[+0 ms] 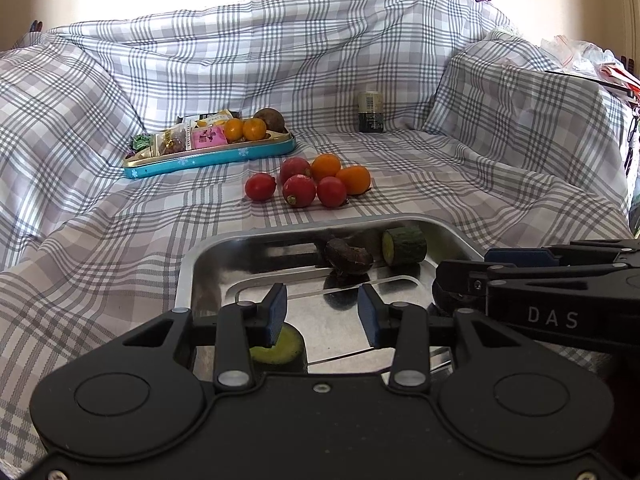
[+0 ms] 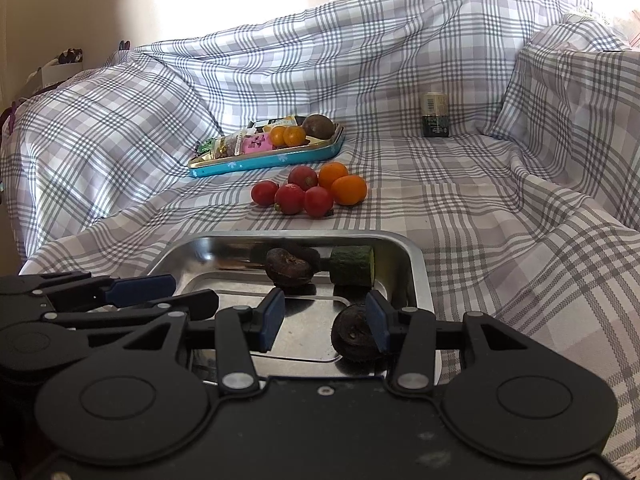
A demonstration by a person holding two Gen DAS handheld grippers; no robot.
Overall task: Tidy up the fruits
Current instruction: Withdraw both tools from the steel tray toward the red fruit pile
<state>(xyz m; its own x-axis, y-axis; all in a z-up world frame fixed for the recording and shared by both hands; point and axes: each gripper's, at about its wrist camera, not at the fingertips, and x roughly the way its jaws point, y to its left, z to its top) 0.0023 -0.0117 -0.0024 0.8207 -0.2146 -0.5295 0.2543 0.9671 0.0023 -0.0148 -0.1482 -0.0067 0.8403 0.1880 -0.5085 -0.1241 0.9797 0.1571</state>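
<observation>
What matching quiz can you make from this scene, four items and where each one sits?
Items:
1. cucumber piece
2. red and orange fruit pile
3. dark can
4. wrapped snacks

Places:
A. blue tin tray
B. steel tray
C. standing alone at the back of the plaid cloth
D. bare cloth between the two trays

Pairs: 1-B, 2-D, 3-C, 4-A

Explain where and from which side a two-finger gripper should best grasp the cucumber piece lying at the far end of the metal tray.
Grip the cucumber piece across its dark green rounded skin, coming from above. It lies on its side in the metal tray, cut faces pointing sideways, so the fingers probably close best over the curved middle. The dark wrinkled fruit sits close beside it.
</observation>
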